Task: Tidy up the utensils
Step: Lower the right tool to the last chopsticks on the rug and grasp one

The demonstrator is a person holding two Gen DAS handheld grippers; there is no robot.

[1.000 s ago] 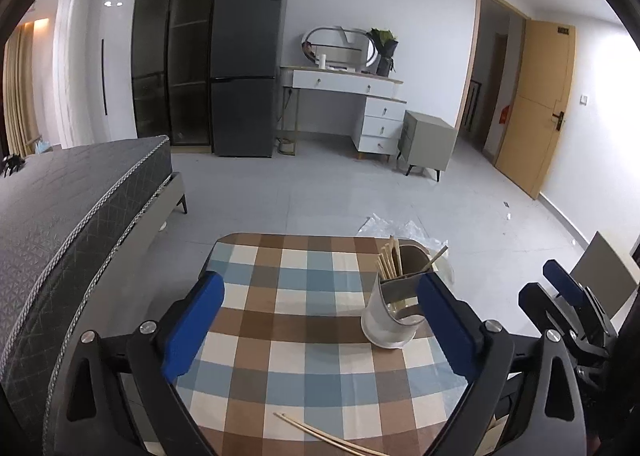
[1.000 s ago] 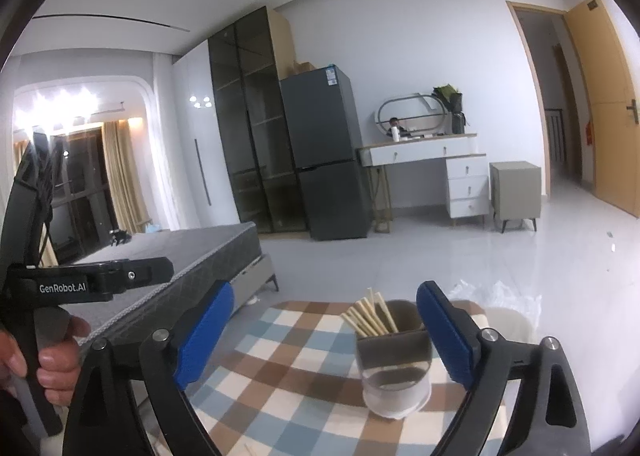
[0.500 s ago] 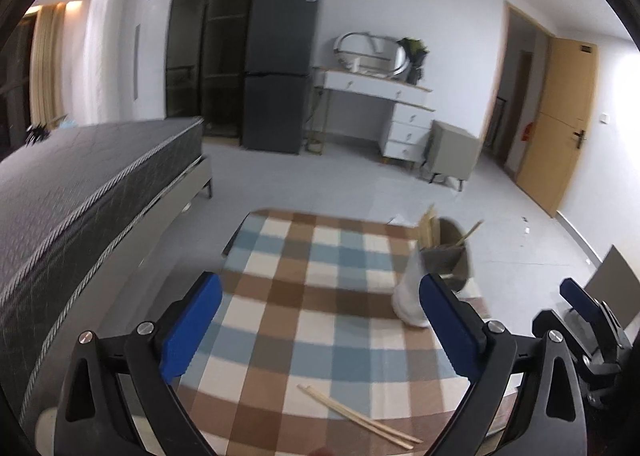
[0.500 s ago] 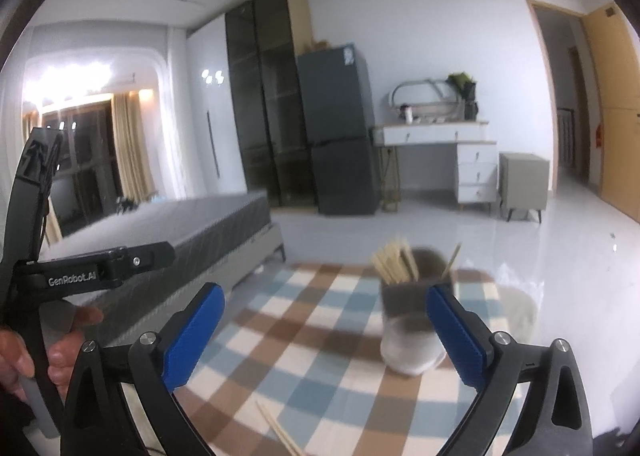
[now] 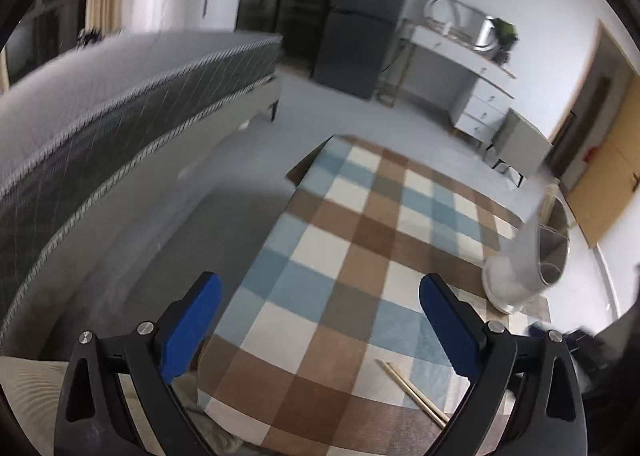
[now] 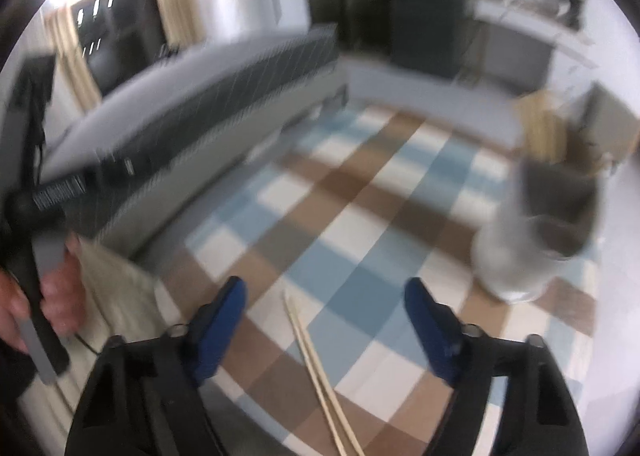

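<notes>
Hovering over checked cloth (image 6: 360, 216): right gripper (image 6: 324, 296) jaws just narrowing, apart, empty, chopsticks (image 6: 320, 372) between; left gripper (image 5: 320, 296) wide, empty.

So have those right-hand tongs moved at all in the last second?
Yes. The right tongs have dropped toward the checked tablecloth, now over the loose chopsticks, jaws closing, nothing gripped.

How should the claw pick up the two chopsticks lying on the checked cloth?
Probably from straight above, around the middle of the chopsticks. They lie flat and side by side on the checked cloth, so one pinch across both thin sticks could take the pair together. The right claw, open with nothing in it, has just been closing and already has them between its fingers.
</notes>
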